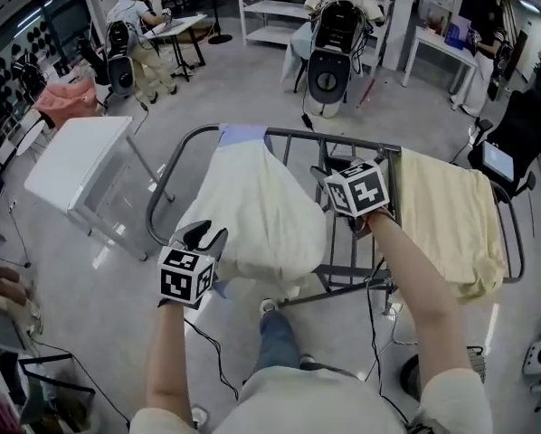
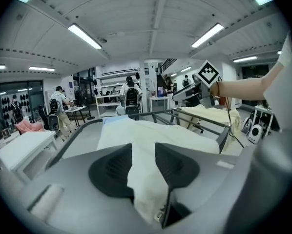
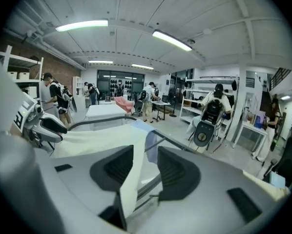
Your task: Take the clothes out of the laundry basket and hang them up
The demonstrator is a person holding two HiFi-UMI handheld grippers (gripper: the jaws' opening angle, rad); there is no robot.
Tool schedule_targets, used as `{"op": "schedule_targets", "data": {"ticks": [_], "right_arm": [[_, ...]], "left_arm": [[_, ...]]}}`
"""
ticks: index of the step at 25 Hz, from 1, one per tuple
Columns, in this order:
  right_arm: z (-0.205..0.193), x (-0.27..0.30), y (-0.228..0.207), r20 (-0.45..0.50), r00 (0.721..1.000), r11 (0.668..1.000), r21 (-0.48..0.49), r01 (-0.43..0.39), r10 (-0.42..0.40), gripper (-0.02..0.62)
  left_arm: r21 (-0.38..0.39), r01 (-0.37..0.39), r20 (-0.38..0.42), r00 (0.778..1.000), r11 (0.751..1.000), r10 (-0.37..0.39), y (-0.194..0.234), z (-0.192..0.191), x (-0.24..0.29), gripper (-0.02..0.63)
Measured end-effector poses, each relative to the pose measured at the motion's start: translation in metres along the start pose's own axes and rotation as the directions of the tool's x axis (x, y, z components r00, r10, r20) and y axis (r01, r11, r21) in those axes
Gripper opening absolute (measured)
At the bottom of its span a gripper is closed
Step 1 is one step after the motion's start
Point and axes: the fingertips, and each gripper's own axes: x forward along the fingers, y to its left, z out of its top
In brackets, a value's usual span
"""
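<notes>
Now clamped on white garment (image 1: 261,208) draped over drying rack (image 1: 343,139), left gripper (image 1: 205,236) at near hem, right gripper (image 1: 325,174) at opposite edge, jaws pinching fabric, probably to stretch it flat beside yellow cloth (image 1: 451,215).

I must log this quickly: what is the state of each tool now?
Left tool: closed on the white garment.
Right tool: closed on the white garment.

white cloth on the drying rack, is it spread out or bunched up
Spread out: the white cloth drapes over the drying rack, hanging down its near side, left gripper and right gripper each pinching an edge.
</notes>
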Motion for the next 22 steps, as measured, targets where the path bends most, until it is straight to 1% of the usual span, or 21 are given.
{"op": "schedule_targets", "data": {"ticks": [5,7,10,12,13,14,17,18,19,20,22], "right_arm": [[-0.054,-0.035,0.022,-0.039,0.998,0.996,0.081,-0.041,0.044,0.163],[-0.079,-0.038,0.034,-0.067,0.996,0.992,0.114,-0.057,0.065,0.163],[-0.118,-0.033,0.050,-0.127,0.987,0.981,0.177,-0.079,0.103,0.163],[-0.134,-0.027,0.054,-0.161,0.981,0.978,0.194,-0.073,0.105,0.159],[-0.137,-0.024,0.054,-0.172,0.980,0.980,0.188,-0.063,0.096,0.139],[-0.138,-0.021,0.054,-0.187,0.978,0.983,0.176,-0.055,0.088,0.143],[-0.139,-0.012,0.057,-0.232,0.969,0.990,0.132,-0.057,0.086,0.108],[-0.139,-0.010,0.059,-0.239,0.967,0.990,0.129,-0.060,0.090,0.084],[-0.139,-0.008,0.061,-0.242,0.966,0.989,0.135,-0.065,0.096,0.055],[-0.138,-0.007,0.063,-0.242,0.965,0.987,0.149,-0.068,0.103,0.012],[-0.137,-0.007,0.065,-0.241,0.964,0.983,0.169,-0.069,0.109,0.003]], "left_arm": [[-0.109,-0.042,0.052,0.998,0.993,0.047,-0.048,-0.017,-0.017,0.049],[-0.139,-0.043,0.053,0.997,0.989,0.051,-0.064,-0.028,-0.023,0.035],[-0.174,-0.029,0.039,0.999,0.984,0.036,-0.091,-0.048,-0.030,0.031],[-0.194,-0.013,0.034,0.999,0.981,0.020,-0.110,-0.060,-0.034,0.026],[-0.200,-0.004,0.031,0.999,0.980,0.011,-0.119,-0.065,-0.035,0.026],[-0.204,0.003,0.028,1.000,0.979,0.003,-0.127,-0.070,-0.036,0.026],[-0.211,0.018,0.023,1.000,0.977,-0.013,-0.142,-0.080,-0.040,0.026],[-0.214,0.020,0.020,1.000,0.977,-0.016,-0.145,-0.083,-0.042,0.026],[-0.218,0.020,0.016,1.000,0.976,-0.017,-0.146,-0.086,-0.044,0.026],[-0.222,0.018,0.011,1.000,0.975,-0.016,-0.146,-0.089,-0.046,0.026],[-0.235,0.006,0.000,1.000,0.972,-0.006,-0.145,-0.094,-0.049,0.026]]}}
